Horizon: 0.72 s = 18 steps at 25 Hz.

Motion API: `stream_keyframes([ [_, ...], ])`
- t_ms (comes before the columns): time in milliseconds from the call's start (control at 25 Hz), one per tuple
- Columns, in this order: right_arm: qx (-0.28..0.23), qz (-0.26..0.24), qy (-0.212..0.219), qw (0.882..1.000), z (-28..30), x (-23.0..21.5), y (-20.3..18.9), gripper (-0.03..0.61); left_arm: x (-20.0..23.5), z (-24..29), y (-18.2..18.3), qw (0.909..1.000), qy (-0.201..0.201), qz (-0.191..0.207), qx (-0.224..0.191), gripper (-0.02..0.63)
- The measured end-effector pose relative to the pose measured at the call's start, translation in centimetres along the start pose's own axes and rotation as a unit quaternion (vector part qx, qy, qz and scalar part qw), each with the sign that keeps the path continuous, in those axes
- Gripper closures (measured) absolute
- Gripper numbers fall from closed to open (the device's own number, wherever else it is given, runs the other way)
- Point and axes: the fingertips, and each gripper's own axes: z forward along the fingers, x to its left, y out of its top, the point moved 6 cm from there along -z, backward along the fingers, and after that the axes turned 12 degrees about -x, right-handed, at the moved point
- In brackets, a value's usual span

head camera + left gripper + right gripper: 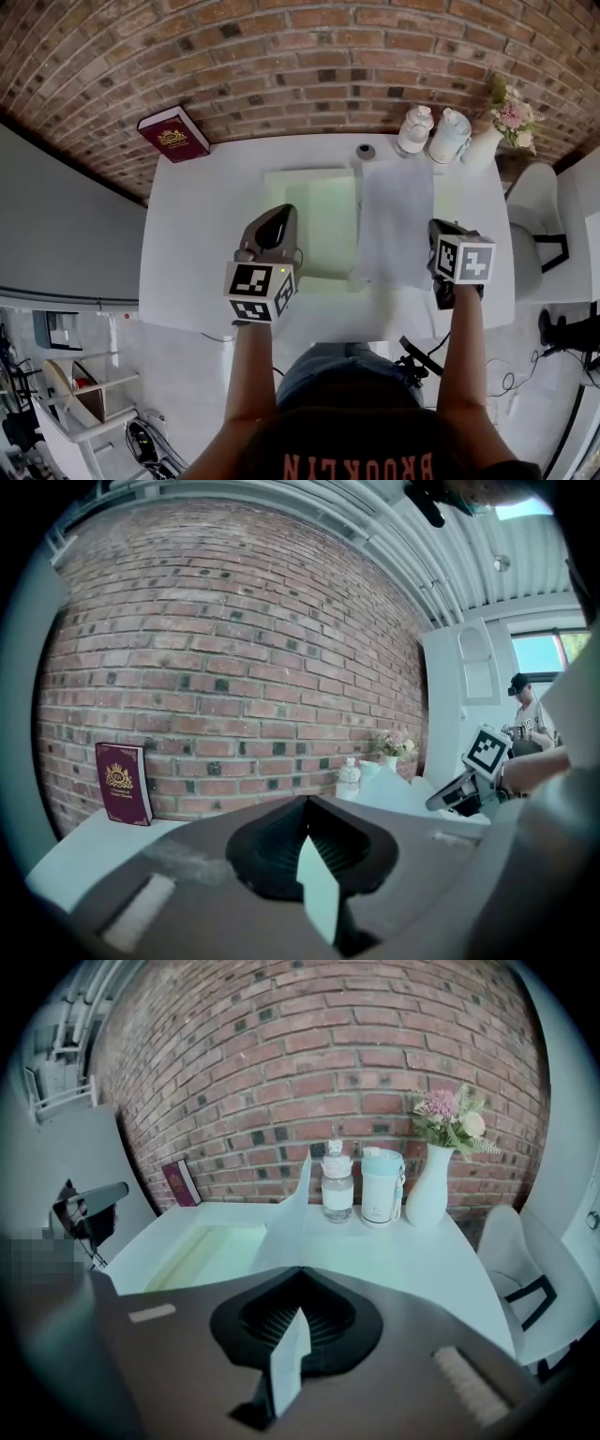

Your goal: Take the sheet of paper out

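1. A thin white sheet of paper [394, 220] lies on a white table [206, 234], just right of an open pale green folder [319, 225]. An edge stands up where the two meet.
2. The right gripper [300, 1274] has its jaws pressed together on a white sliver, apparently the sheet's near corner.
3. The left gripper [307, 808] is clamped on a pale green sliver, probably the folder's near edge.
4. The sheet looks light, limp and easily creased or torn. It is likely best held at a corner and drawn out slowly and flat, with the folder pinned.
5. The folder looks like glossy, see-through plastic and the tabletop is smooth. Rough red brick rises behind.
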Motion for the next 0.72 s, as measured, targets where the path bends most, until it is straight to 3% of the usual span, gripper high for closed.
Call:
stream_keyframes([
  [440, -0.105, -0.013, 0.026, 0.994, -3.8, 3.2, 4.1, 0.575, -0.6, -0.9, 2.8, 0.999, 0.011, -0.002, -0.043, 0.617],
  [720, -0.216, -0.057, 0.036, 0.974, -6.7, 5.5, 7.9, 0.575, -0.5, -2.2, 5.2, 0.997, 0.02, 0.016, -0.073, 0.617],
])
